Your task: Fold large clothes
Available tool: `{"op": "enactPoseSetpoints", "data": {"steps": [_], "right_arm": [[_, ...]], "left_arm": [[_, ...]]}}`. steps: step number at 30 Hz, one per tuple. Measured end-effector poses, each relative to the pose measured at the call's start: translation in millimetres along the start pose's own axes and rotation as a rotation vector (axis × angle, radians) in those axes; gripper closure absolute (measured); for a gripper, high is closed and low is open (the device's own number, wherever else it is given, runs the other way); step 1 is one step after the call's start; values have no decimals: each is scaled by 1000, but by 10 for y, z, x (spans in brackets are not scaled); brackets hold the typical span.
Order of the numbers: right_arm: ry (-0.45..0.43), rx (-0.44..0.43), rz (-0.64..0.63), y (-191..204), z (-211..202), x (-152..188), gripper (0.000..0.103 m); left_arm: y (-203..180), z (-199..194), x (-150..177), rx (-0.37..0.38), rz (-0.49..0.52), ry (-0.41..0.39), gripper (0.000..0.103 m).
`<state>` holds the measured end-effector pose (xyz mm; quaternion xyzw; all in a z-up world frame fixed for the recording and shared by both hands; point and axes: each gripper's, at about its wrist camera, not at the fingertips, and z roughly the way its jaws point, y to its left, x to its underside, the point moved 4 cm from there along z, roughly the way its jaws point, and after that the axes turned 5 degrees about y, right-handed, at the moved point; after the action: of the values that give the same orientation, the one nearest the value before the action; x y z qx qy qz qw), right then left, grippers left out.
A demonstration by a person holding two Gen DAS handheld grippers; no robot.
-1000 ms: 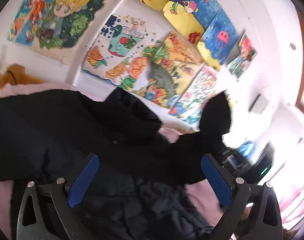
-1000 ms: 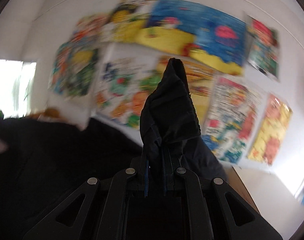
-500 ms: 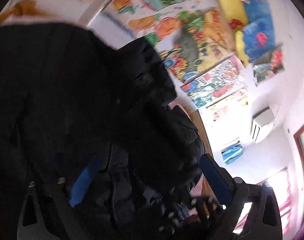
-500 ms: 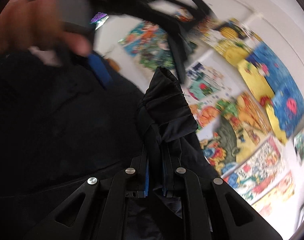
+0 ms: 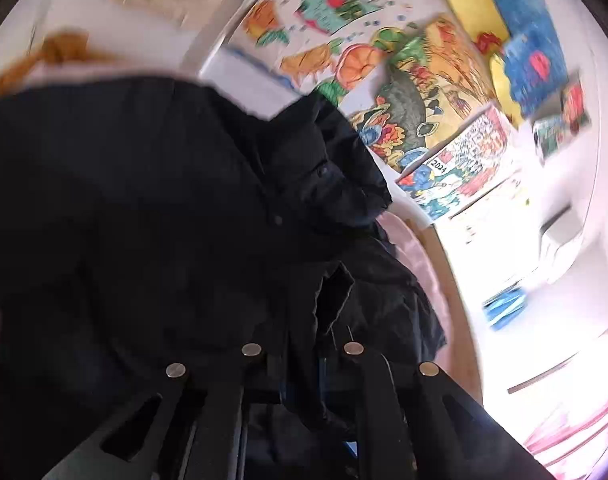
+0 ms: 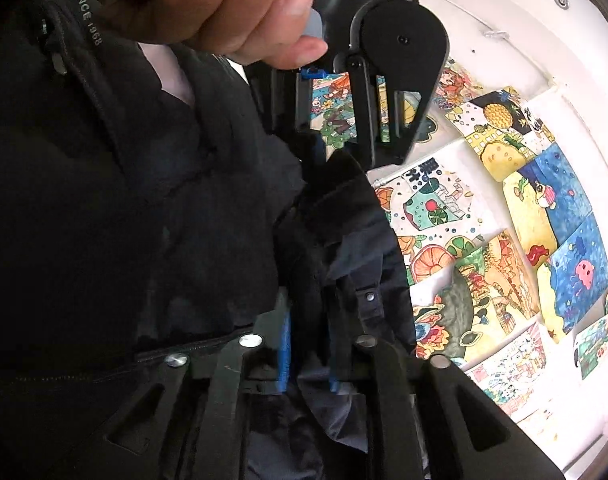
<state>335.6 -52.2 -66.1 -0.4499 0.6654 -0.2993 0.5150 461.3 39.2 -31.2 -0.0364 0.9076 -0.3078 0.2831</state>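
The black jacket [image 5: 152, 208] lies heaped over a pink cover [image 5: 408, 248], below the wall of bright drawings [image 5: 424, 92] and reaching up across their lower edge in both wrist views. It looks padded and soft, with a dull, slightly slick shell, press studs and a zip. A piece this big will probably sag, slide off itself and drag its loose parts along when lifted, so it wants two holds well apart, each on a seam, hem or cuff and not on a single slack layer.

The left gripper [image 5: 304, 364] has its jaws closed down tight on a fold of the jacket, which bunches up between the arms toward the drawings. The right gripper [image 6: 308, 344] is opening: its blue pads [image 6: 284, 344] stand a little apart with a wad of dark cloth between them, and it cannot be told whether they press on it. The studded flap [image 6: 368, 296] just beside that wad, on the drawings' side, would be a firm place to pinch.

In the right wrist view a hand [image 6: 232, 4] holds the other gripper's handle above the jacket, with the drawings behind it.
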Motion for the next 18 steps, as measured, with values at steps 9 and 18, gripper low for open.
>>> {"op": "enactPoseSetpoints", "data": {"steps": [9, 18], "right_arm": [[46, -51, 294, -692, -414, 486, 30], [434, -171, 740, -1057, 686, 1629, 31]], "left_arm": [[52, -353, -519, -319, 310, -175, 95], [704, 439, -497, -541, 269, -1, 92]]}}
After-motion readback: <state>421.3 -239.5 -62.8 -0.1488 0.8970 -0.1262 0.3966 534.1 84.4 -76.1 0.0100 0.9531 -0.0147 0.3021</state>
